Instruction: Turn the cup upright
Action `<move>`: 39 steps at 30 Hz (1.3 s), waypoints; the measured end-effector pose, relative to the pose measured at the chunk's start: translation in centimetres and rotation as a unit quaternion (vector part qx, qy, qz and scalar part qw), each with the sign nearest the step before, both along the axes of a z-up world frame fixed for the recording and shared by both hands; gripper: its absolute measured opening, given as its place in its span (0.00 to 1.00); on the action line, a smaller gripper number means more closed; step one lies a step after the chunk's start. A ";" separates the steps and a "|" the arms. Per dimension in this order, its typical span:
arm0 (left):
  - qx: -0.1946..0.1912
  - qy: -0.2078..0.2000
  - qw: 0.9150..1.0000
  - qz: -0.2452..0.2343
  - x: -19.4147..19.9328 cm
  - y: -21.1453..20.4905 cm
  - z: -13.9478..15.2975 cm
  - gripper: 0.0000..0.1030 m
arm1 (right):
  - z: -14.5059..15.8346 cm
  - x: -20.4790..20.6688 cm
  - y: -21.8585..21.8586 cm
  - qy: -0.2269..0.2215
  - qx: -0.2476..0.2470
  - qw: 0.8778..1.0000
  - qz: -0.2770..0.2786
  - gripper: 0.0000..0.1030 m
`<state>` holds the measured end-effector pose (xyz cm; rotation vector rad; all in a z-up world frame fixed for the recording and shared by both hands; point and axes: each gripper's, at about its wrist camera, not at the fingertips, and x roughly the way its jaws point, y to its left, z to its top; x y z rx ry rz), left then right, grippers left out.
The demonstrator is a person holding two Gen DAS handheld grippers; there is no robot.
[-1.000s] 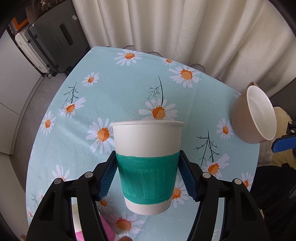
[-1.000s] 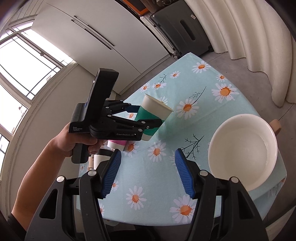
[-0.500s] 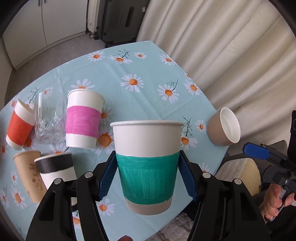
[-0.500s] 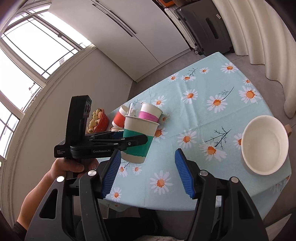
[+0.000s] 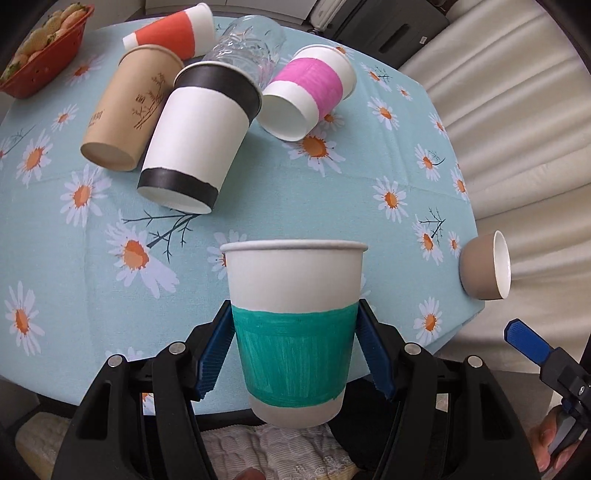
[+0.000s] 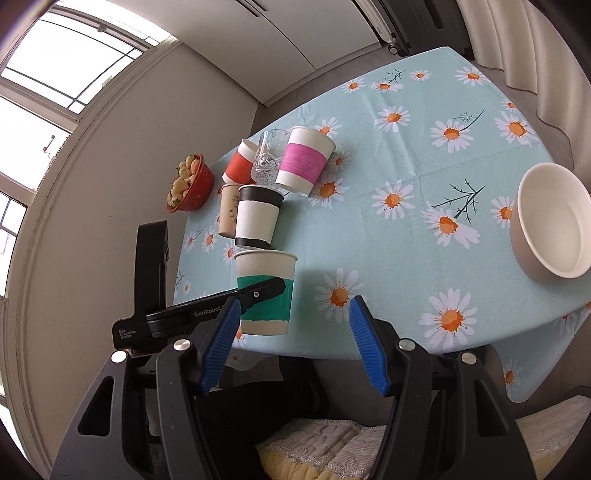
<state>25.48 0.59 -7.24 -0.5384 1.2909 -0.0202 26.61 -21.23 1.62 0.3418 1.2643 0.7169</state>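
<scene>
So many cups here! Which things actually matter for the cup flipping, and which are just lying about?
In use:
- green-banded cup, upright, gripped by the left claw

Lying about:
- pink-banded cup
- black-banded cup
- brown cup
- orange cup
- glass tumbler
- tan bowl
- red snack basket
- right claw, open, idle

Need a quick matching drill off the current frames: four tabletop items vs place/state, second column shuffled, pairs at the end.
Column 1:
1. green-banded paper cup
2. pink-banded paper cup
3. red basket
4. tan bowl

Column 2:
A. standing by the cut glass
B. at the table's near right edge, nothing in it
C. clamped upright in the left gripper
D. holding pale fruit, at the far left edge

Pairs: 1-C, 2-A, 3-D, 4-B
</scene>
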 end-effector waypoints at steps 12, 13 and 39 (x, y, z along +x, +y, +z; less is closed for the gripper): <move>-0.006 0.009 1.000 0.027 0.6 -1.1 -1.8 0.64 | -1.5 -0.6 0.2 0.015 -0.010 1.000 0.007 0.61; -0.003 0.010 1.000 0.028 0.6 -1.0 -1.8 0.65 | -1.5 -0.6 0.1 0.016 -0.010 1.000 0.007 0.61; -0.016 -0.068 0.994 0.085 -7.6 4.8 3.6 0.79 | -1.9 -0.7 5.5 0.008 -0.068 0.996 0.055 0.75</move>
